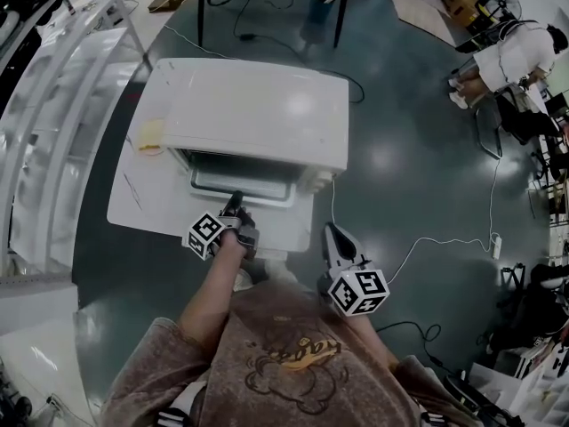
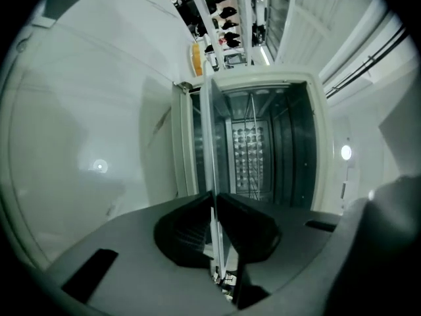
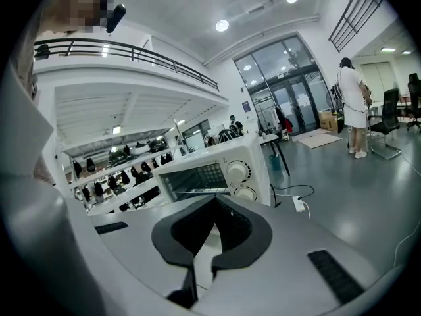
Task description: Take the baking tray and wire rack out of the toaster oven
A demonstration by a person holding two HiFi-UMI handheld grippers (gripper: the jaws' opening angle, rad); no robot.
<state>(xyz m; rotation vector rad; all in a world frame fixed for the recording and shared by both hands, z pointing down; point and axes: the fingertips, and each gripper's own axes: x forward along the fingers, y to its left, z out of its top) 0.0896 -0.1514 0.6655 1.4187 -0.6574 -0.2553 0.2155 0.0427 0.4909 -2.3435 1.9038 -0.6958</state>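
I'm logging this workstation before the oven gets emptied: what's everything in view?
toaster oven: one, white, on the table
oven door: one, grey-framed, folded open toward the person
wire rack: one, metal, inside the oven; baking tray not made out
knobs: two, white, oven front
table: one, white, under the oven
yellow item: one, on the table beside the oven
power strip: one, white, on the floor
bystander: one, in white, far side
left gripper: black fingers shut on the door's edge
right gripper: black fingers together, empty
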